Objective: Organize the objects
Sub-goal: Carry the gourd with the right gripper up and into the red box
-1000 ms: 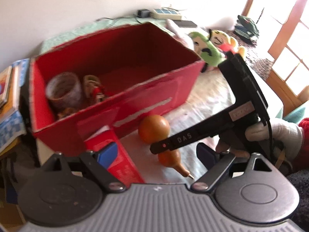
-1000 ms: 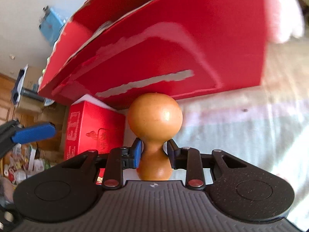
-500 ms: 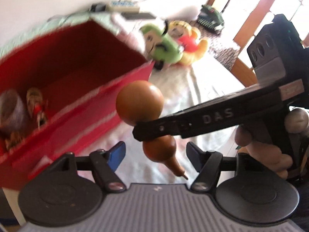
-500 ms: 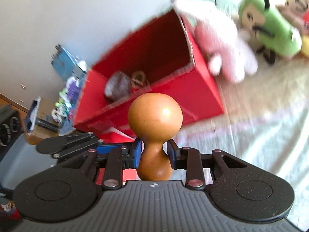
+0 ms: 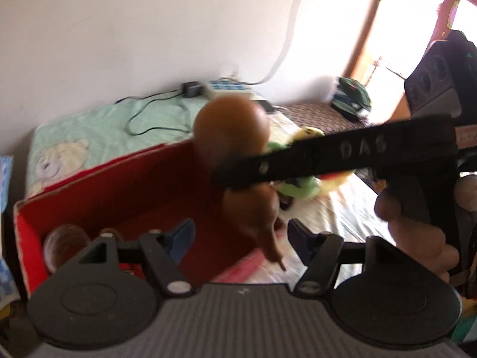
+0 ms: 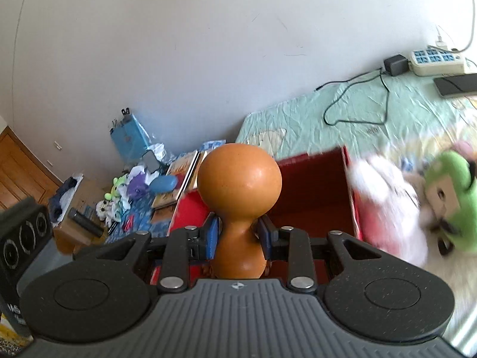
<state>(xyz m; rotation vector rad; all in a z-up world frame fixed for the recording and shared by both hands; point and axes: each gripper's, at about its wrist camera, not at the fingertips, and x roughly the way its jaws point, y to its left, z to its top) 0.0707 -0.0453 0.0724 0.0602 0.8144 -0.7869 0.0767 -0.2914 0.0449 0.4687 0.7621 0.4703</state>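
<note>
My right gripper (image 6: 238,235) is shut on the narrow waist of an orange-brown gourd (image 6: 240,185) and holds it in the air above the open red box (image 6: 322,200). In the left wrist view the gourd (image 5: 232,131) hangs from the right gripper's black finger (image 5: 328,158) over the box's (image 5: 125,185) right end. My left gripper (image 5: 238,238) is open and empty, just in front of the box. A clear cup (image 5: 65,241) lies in the box's left end.
A pink plush (image 6: 387,205) and a green plush (image 6: 450,200) lie right of the box on the bed. A power strip (image 6: 435,61), charger and cable lie on the green sheet by the wall. Books and clutter (image 6: 167,191) sit left of the box.
My right gripper has lifted the gourd from the bed in front of the box to above the box. My left gripper has risen and tilted up too.
</note>
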